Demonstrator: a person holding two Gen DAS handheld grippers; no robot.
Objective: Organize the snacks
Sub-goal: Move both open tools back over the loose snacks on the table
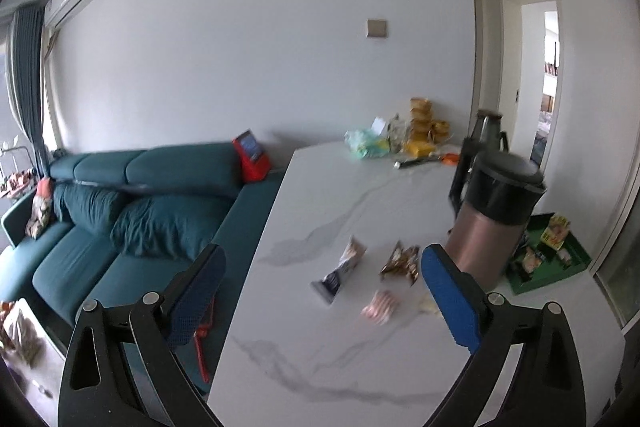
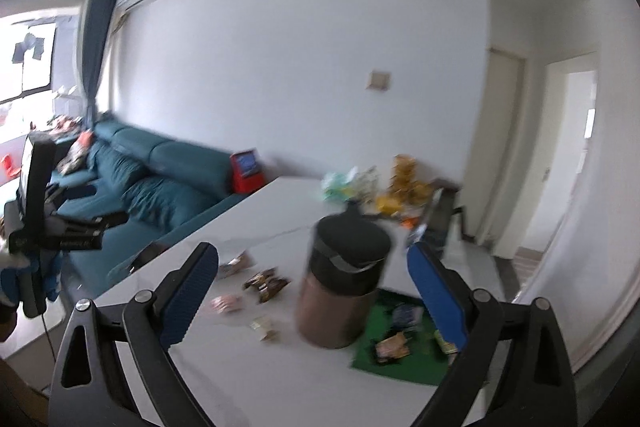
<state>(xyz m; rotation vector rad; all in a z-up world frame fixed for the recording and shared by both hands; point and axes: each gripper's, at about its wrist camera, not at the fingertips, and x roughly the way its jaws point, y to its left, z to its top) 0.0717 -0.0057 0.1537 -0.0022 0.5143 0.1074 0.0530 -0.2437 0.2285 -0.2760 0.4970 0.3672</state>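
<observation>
Both pairs of tongs are held above the white marble-patterned table (image 1: 320,367), and both are spread wide with nothing between the blue pads. The left gripper (image 1: 320,301) is seen at the bottom of the left wrist view, and the loose snacks are framed almost exactly in its gap: a white-and-dark-blue foil packet (image 1: 340,273) lying just left of centre, a brown-and-gold crinkled packet (image 1: 400,263) to its right, and a small pink-and-white striped packet (image 1: 380,307) lowest and closest to the tongs. The white-and-blue packet's long axis is seen running from lower left to upper right, roughly along the line of the fingers, so a wrist turn is likely called for before it is pinched across its width.

At the lower right of that view, a green rectangular tray (image 1: 568,267) already loaded with several packets is set behind a copper-coloured jug with a black lid (image 1: 492,215), which stands between the loose snacks and the tray.

In the right wrist view, the right gripper (image 2: 312,291) is pointed at the jug and tray, with the loose packets lying off to its left. The left gripper is judged the nearer and better aligned for the next pick; the jug must be cleared on the carry. Both views are motion-blurred, so labels cannot be read.
</observation>
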